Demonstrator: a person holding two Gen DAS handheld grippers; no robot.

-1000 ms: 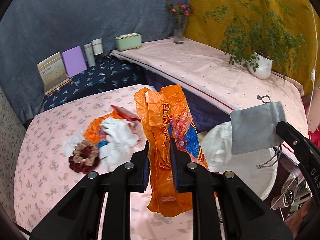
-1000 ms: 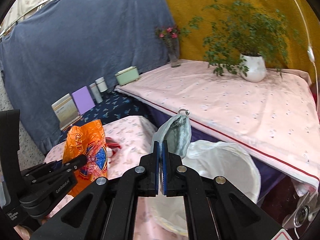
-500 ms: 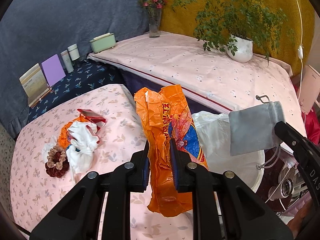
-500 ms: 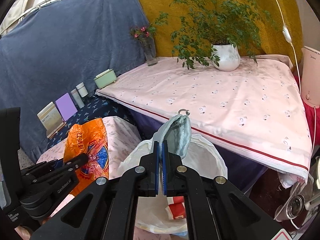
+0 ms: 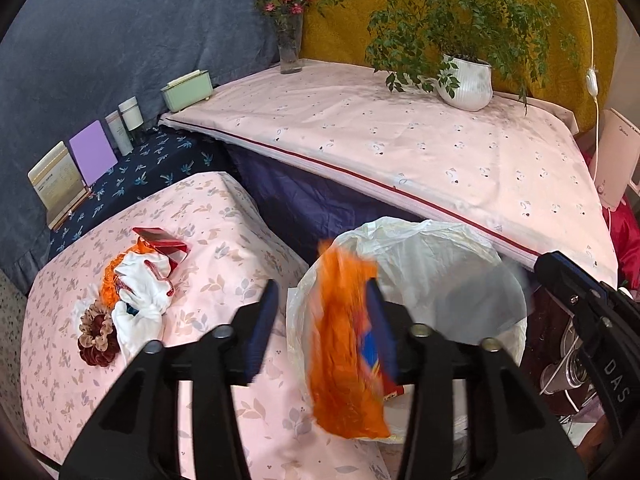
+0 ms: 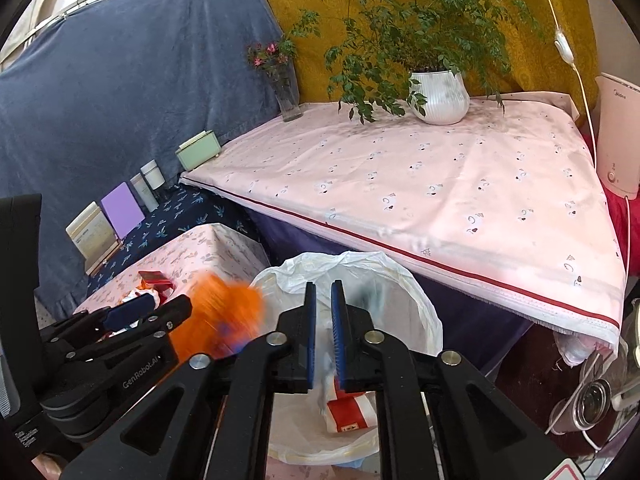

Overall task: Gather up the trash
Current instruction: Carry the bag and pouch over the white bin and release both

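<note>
- On the low floral-cloth table [image 5: 224,240] at far left lies one heap: a ruffled brown scrunchie [image 5: 96,340], crumpled white cloth [image 5: 140,300], a scrap of orange plastic and a glossy red packet [image 5: 162,240]
- The left gripper [image 5: 320,332] has just been opening; its blue-padded jaws now stand about half apart, where half a second ago they pinched the bag
- One crinkled orange plastic bag [image 5: 344,344], blurred, hangs loose between those jaws against the right-hand pad, over the near rim of the bin
- One round bin lined with thin white plastic [image 5: 436,248] stands between the low table and the long pink-clothed table [image 5: 400,140]; a red-and-white wrapper [image 6: 348,412] lies inside it
- The right gripper [image 6: 323,332] has also just been opening, to a narrow gap; the grey fabric pouch [image 6: 326,364] it pinched earlier now shows as a blurred smear between and below the pads, over the bin
- At the back stand one glass vase of pink flowers [image 5: 289,40] and one ribbed white pot of leafy plant [image 5: 466,80]
</note>
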